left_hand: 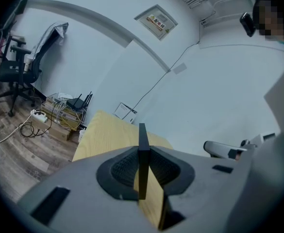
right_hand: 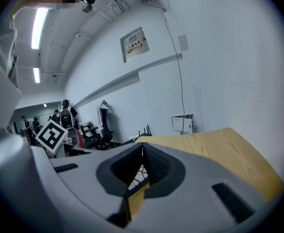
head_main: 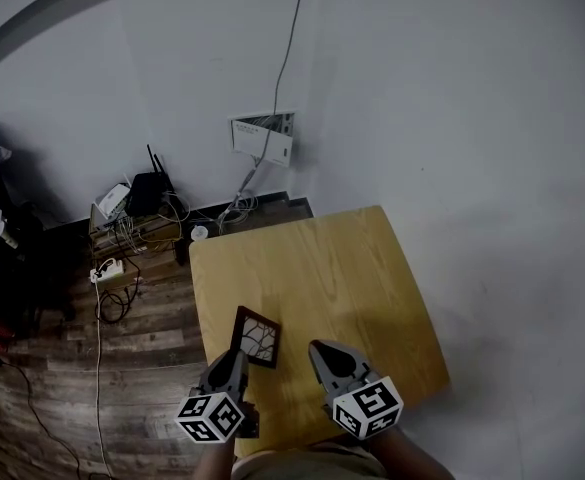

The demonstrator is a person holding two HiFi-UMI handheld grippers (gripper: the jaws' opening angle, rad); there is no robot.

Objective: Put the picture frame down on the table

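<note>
The picture frame (head_main: 256, 336) is small and dark, with a white pane crossed by dark lines. It is over the near left part of the wooden table (head_main: 322, 268). My left gripper (head_main: 234, 358) is shut on its near edge. In the left gripper view the frame (left_hand: 142, 154) stands edge-on between the jaws. Whether the frame touches the tabletop I cannot tell. My right gripper (head_main: 322, 351) is just to the right of the frame, shut and empty. In the right gripper view the frame's patterned pane (right_hand: 138, 174) shows below the closed tips of the right gripper (right_hand: 142, 148).
A white wall runs behind and to the right of the table. On the wooden floor to the left lie a power strip (head_main: 107, 270), a router (head_main: 150, 190) and tangled cables. Office chairs (left_hand: 16, 72) stand further left. The table's right edge (head_main: 417, 298) is near the wall.
</note>
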